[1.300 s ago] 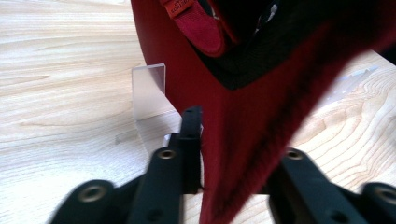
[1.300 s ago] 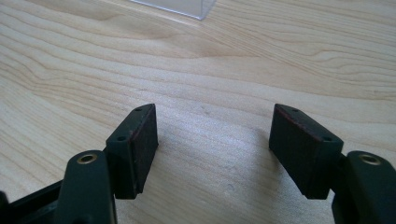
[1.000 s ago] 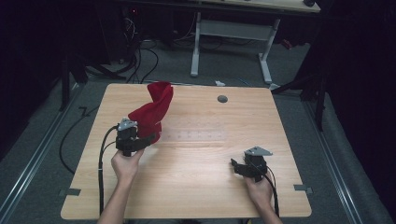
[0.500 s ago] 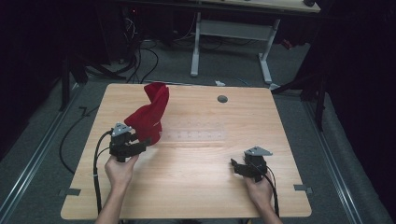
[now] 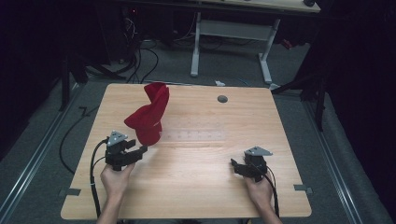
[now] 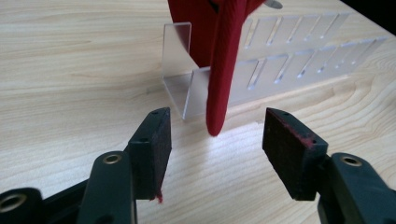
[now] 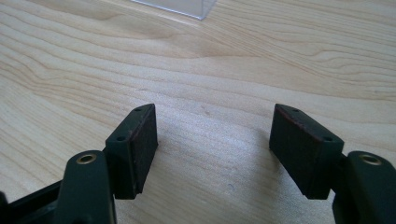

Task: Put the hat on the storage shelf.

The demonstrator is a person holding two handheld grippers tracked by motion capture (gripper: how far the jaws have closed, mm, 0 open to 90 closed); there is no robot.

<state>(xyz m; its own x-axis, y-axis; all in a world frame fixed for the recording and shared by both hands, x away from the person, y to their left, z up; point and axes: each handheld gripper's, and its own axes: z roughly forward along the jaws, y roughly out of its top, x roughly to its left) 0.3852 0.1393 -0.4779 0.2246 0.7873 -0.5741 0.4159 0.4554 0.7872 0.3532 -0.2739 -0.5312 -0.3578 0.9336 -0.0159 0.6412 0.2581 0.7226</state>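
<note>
Just ahead of the left gripper hangs the red cloth, draped upright over the near end of a clear rack; its jaws have just been opening and stand released, the cloth's lower tip between but beyond them, untouched; long axis vertical. Well apart, the right gripper rests low over the table, jaws wide, empty. Rack slots are hard to make out from above; the cloth's top is cut off up close.
</note>
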